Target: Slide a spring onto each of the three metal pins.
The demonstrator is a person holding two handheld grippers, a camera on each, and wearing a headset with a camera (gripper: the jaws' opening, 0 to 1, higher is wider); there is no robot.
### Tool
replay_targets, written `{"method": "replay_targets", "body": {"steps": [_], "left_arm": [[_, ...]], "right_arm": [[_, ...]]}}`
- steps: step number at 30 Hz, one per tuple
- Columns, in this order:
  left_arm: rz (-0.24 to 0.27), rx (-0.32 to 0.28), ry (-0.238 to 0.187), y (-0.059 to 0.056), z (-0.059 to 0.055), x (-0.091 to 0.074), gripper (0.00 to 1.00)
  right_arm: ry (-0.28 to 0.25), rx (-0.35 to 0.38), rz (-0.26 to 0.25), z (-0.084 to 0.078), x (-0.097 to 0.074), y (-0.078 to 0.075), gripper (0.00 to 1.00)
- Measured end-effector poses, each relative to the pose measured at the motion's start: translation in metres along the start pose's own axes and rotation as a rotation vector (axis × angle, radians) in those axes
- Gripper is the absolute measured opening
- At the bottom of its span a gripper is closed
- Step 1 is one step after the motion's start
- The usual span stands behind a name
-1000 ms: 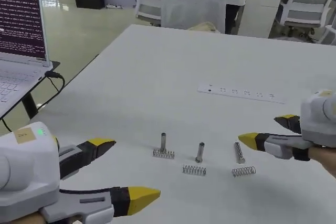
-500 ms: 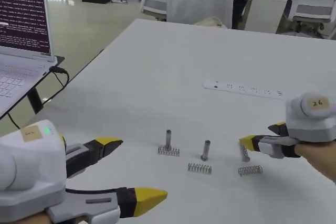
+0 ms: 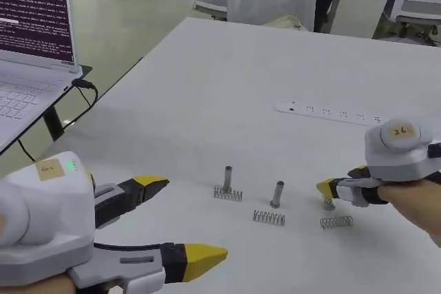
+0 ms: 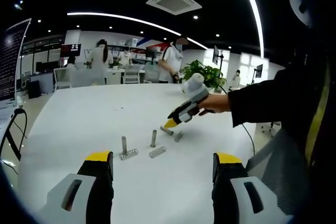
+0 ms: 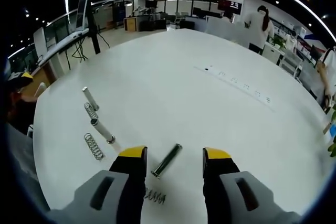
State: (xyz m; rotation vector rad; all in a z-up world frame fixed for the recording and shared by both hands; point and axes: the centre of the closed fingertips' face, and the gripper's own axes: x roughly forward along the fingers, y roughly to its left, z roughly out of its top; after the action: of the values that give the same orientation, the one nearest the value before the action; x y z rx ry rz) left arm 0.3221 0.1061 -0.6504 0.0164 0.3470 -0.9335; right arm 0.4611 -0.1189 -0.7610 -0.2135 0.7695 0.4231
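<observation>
Your worktop (image 3: 227, 87) is white, smooth and matt, with only a faint sheen. The three pins (image 3: 278, 193) are bare grey metal, smooth and dully shiny. The springs (image 3: 269, 217) are thin coiled metal wire, a shade darker. Your left gripper (image 3: 185, 219) and right gripper (image 3: 341, 178) have white matt plastic shells. Their fingers (image 3: 200, 255) are grey and black plastic with smooth, satin yellow tips. Each shell carries a tan paper label (image 3: 401, 131). The power strip (image 3: 331, 113) is white plastic. The floor (image 3: 124, 18) beyond looks glossy.
</observation>
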Motion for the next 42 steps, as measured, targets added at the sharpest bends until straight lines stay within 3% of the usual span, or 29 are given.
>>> {"method": "replay_targets", "body": {"steps": [8, 21, 28, 42], "left_arm": [[-0.002, -0.008, 0.001, 0.001, -0.002, 0.000, 0.74], [-0.006, -0.018, 0.006, 0.002, -0.003, 0.001, 0.72], [-0.008, -0.020, 0.002, 0.002, -0.002, 0.001, 0.72], [-0.015, -0.026, -0.006, 0.002, -0.001, 0.002, 0.70]], "right_arm": [[0.032, 0.010, -0.004, -0.004, 0.007, 0.000, 0.37], [0.088, 0.017, 0.002, -0.010, 0.018, 0.004, 0.24], [0.113, 0.056, 0.001, -0.011, 0.024, 0.003, 0.22], [0.166, 0.063, -0.027, -0.013, 0.029, 0.000, 0.16]]}}
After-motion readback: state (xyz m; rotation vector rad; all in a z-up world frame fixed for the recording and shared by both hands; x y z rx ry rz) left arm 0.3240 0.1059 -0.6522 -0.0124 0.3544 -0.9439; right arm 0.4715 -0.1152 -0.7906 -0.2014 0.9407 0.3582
